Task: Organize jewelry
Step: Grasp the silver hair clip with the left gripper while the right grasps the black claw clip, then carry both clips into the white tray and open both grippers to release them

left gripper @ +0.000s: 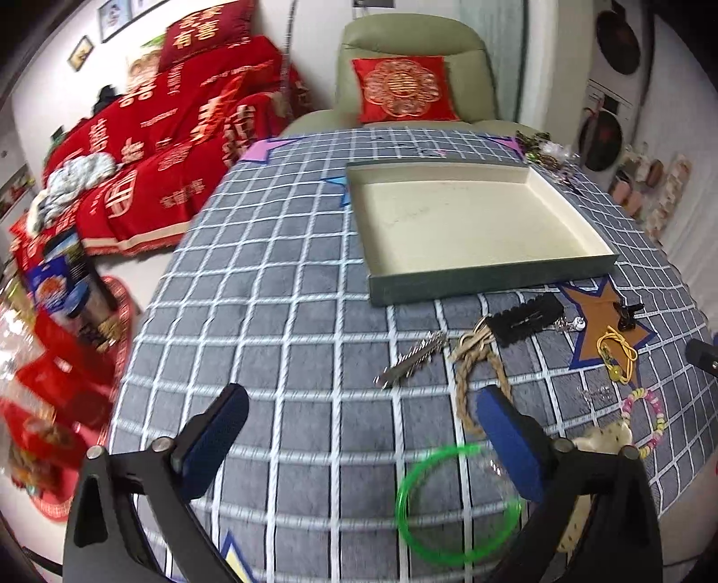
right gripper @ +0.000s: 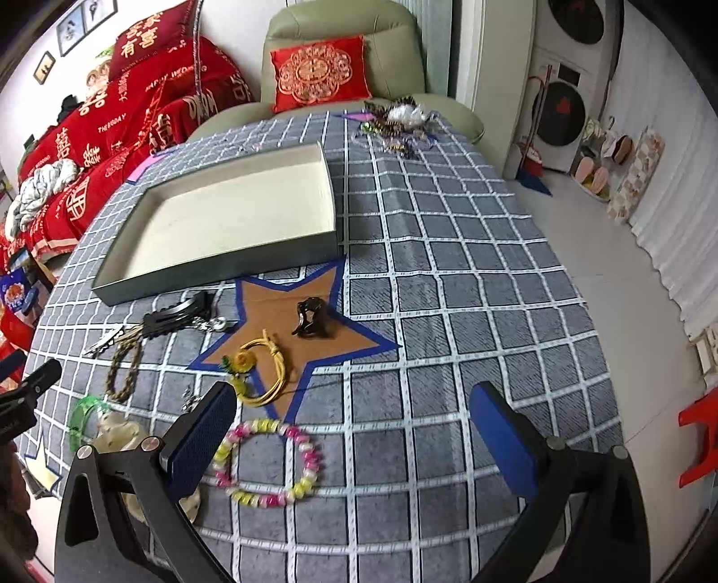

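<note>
An empty shallow box (left gripper: 471, 280) (right gripper: 215, 276) with a cream inside sits on the checked table. Loose jewelry lies in front of it: a green ring (left gripper: 400, 498), a braided rope bracelet (left gripper: 462, 372) (right gripper: 117, 376), a silver clip (left gripper: 413, 358), a black comb clip (left gripper: 525, 318) (right gripper: 175, 314), a yellow cord (right gripper: 264, 358), a black claw clip (right gripper: 309, 318) and a pink-and-yellow bead bracelet (right gripper: 311, 457). My left gripper (left gripper: 363, 430) is open above the cloth, the green ring by its right finger. My right gripper (right gripper: 354, 430) is open over the bead bracelet, holding nothing.
A brown star patch (right gripper: 287, 309) lies under the yellow cord and claw clip. A tangled heap of more jewelry (right gripper: 399, 121) (left gripper: 543, 152) sits at the far corner. A cream spotted item (right gripper: 121, 435) lies near the green ring. A green armchair (left gripper: 413, 40) stands behind the table.
</note>
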